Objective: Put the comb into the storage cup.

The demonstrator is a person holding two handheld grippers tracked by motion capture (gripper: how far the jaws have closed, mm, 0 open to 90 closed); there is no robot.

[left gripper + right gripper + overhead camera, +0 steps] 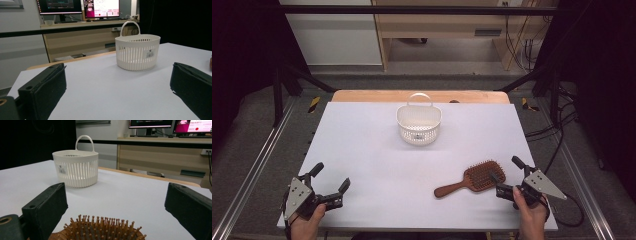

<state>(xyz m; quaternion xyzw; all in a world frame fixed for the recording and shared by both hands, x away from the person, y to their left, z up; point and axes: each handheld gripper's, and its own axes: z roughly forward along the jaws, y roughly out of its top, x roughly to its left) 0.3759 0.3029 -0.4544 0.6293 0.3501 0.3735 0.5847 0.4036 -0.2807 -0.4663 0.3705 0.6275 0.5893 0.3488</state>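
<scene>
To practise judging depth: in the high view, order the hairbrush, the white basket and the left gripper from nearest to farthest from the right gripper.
1. hairbrush: beside the right gripper, bristles up, at its jaws.
2. white basket: centre back of the table.
3. left gripper: at the opposite front corner, open.

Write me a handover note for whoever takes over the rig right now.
Left gripper: open, holding nothing, at the table's near left corner.
Right gripper: open, jaws either side of the brush head, not yet clamped.
Brush: flat on the table, bristles up, handle pointing left.
Basket: upright, far centre, looks empty.
Done: right gripper brought to the brush.
Left: probably grip the brush, lift it, put it in the basket.
</scene>
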